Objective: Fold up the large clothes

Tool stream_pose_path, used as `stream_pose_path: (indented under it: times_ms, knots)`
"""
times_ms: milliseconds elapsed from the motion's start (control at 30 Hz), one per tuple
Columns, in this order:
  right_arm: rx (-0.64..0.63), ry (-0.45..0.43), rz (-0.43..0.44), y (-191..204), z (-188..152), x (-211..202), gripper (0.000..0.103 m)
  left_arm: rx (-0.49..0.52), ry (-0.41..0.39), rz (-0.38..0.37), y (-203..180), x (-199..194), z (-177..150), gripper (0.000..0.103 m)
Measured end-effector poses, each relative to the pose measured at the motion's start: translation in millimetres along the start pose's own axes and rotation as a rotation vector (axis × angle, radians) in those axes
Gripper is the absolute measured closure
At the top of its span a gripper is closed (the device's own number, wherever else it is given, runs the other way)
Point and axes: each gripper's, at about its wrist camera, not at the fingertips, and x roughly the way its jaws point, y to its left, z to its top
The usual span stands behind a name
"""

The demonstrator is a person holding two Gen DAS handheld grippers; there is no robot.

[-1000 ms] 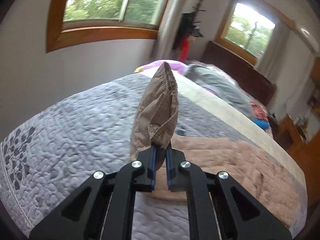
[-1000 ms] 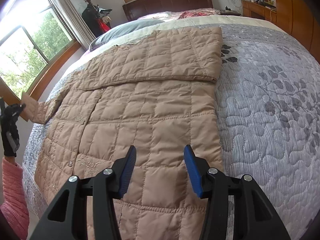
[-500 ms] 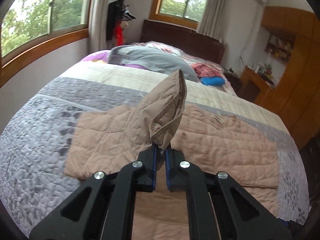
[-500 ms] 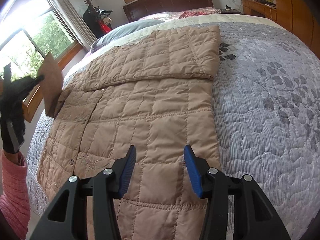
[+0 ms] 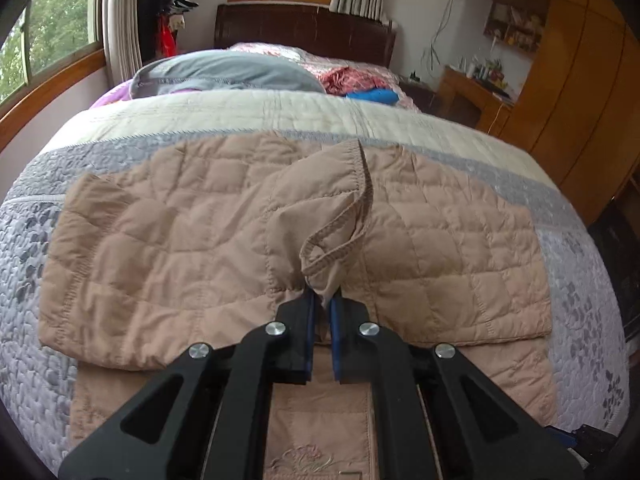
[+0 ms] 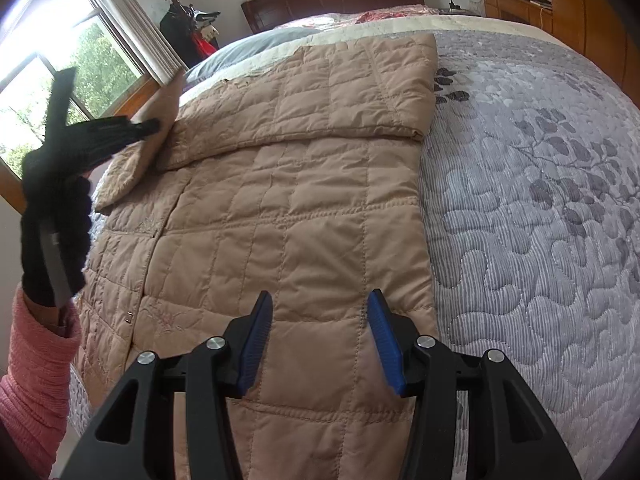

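A grey quilted bedspread point(image 6: 540, 200) carries the tan quilted jacket point(image 6: 300, 208), lying flat, one sleeve folded across. The left gripper point(image 5: 322, 300) pinches the other sleeve's cuff point(image 5: 340, 236); the right gripper point(image 6: 316, 336) hangs half open, empty, above the near hem.

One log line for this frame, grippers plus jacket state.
left gripper: shut on sleeve cuff | right gripper: open, empty, above jacket
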Motion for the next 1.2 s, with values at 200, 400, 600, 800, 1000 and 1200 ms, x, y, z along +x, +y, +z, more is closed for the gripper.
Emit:
stream_pose_path:
  times_ms: [200,400,600,800,1000,1200]
  knots:
    - [-0.007,0.005,0.003,-1.2,-0.4,3.6,0.053,-0.034,0.105,-0.017,3.2,37.7,-12.6,0.096]
    - [-0.008,0.006,0.012,-2.7,0.8,4.9,0.052,-0.011,0.13,-0.107,5.3,23.7,-22.6,0.074]
    - [-0.004,0.005,0.023,-4.6,1.1,6.2,0.052,-0.002,0.084,-0.267,30.1,-38.3,-29.8,0.053]
    - [0.025,0.005,0.0,1.0,5.2,0.2,0.052,-0.002,0.028,0.051,95.6,-47.1,-14.6,0.05]
    - [0.015,0.054,0.008,27.3,25.0,0.4,0.052,-0.087,0.127,0.077,152.9,-3.1,-10.4,0.052]
    - [-0.018,0.138,0.002,65.0,56.8,24.7,0.052,-0.067,0.135,0.065,156.9,21.3,-22.7,0.052]
